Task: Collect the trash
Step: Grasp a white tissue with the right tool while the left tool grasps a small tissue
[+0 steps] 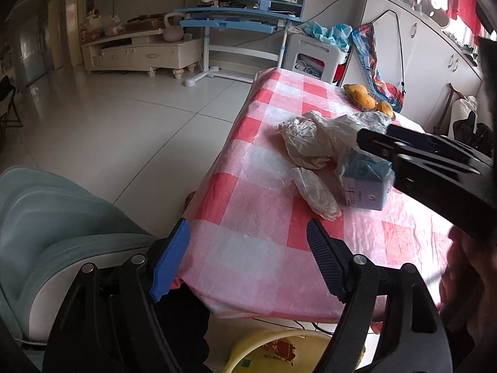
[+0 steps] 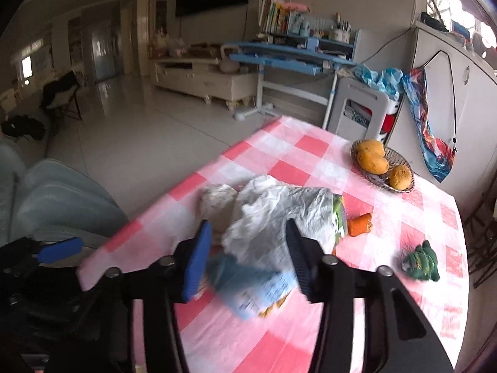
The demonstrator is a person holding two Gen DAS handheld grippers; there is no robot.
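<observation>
Crumpled white plastic bags (image 1: 313,143) lie on the pink checked tablecloth (image 1: 257,217), with a small blue-and-white carton (image 1: 366,183) beside them. My left gripper (image 1: 248,236) is open and empty, low over the table's near edge. My right gripper (image 2: 247,239) is open, above the blurred carton (image 2: 248,286) and in front of the white bags (image 2: 273,214); it also shows in the left wrist view (image 1: 403,152). An orange wrapper (image 2: 360,223), a printed packet (image 2: 340,217) and a crumpled green wrapper (image 2: 422,261) lie to the right.
A wire basket of mangoes (image 2: 382,164) stands at the table's far right. A yellow bin (image 1: 279,351) sits on the floor below the table's near edge. A grey-green chair (image 1: 46,223) is on the left. White cabinets (image 1: 435,56) stand behind the table.
</observation>
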